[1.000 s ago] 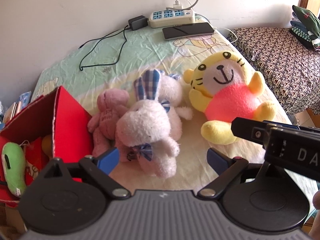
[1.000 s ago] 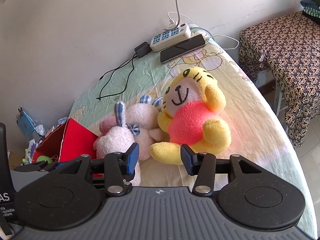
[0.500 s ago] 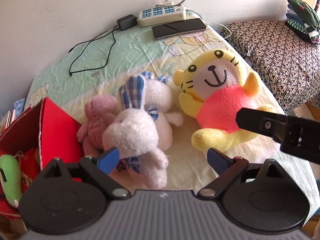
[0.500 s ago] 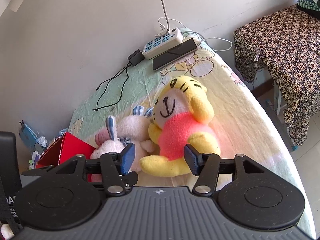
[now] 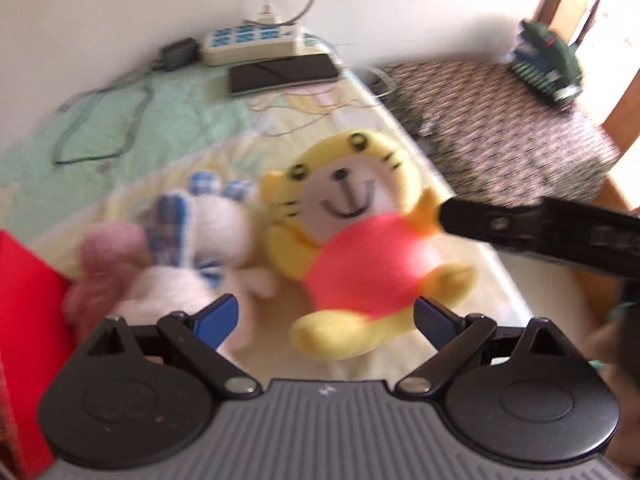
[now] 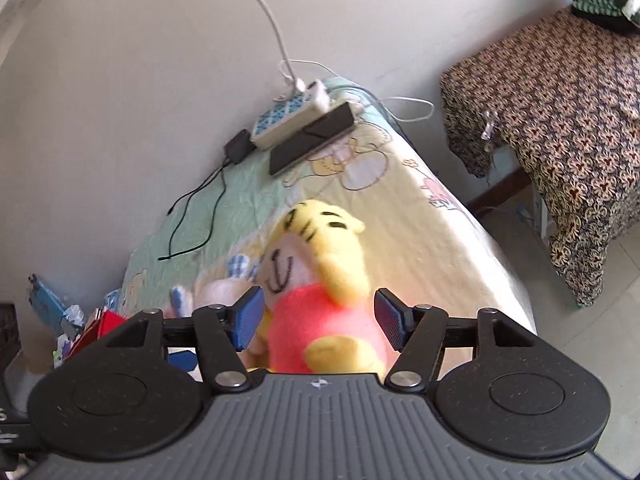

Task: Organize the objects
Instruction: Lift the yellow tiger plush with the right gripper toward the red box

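Toys lie in a row on the bed (image 5: 168,120): pink plush (image 5: 108,248), white rabbits (image 5: 208,240), then yellow tiger (image 5: 352,240). Left gripper (image 5: 324,314) hangs released above the tiger's leg. Right gripper (image 6: 316,320) is nearer, its jaws opening around the tiger (image 6: 320,280), pads not pressing. Tiger's long axis runs head-far, feet-near. No legible writing.

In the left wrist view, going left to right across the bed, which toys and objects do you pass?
Red box → pink plush → white rabbit → yellow tiger → right gripper's arm.
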`<state>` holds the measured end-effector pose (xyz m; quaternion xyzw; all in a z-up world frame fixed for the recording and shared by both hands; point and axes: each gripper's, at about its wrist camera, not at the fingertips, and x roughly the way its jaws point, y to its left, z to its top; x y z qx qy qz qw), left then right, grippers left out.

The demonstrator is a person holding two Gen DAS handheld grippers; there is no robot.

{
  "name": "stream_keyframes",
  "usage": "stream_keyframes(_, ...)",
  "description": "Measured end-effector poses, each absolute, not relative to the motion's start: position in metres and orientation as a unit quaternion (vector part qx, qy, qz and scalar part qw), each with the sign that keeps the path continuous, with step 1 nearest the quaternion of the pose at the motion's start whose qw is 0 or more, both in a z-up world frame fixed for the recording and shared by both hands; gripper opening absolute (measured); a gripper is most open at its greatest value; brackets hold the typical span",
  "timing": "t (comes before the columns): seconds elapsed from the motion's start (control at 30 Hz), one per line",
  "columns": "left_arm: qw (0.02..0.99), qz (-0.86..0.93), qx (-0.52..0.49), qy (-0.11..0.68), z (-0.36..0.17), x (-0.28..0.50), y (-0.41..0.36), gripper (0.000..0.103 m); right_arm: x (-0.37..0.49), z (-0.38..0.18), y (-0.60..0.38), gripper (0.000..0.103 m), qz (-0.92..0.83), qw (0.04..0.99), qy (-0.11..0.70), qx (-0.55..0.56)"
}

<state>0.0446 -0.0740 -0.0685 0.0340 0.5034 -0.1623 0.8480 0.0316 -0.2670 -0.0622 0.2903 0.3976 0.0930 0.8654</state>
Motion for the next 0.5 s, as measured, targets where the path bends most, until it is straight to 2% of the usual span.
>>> stream_keyframes(0.2,0.842,-0.221,0.01,0.492,-0.077,0.056,-0.086,0.093,0.056,-0.084,-0.277,0.066,0.107,0.841,0.42,0.325)
stream_keyframes(0.5,0.812,-0.264,-0.042,0.518,-0.104,0.084,-0.087,0.095,0.09,-0.116,-0.274,0.066,0.128,0.808,0.457,0.349)
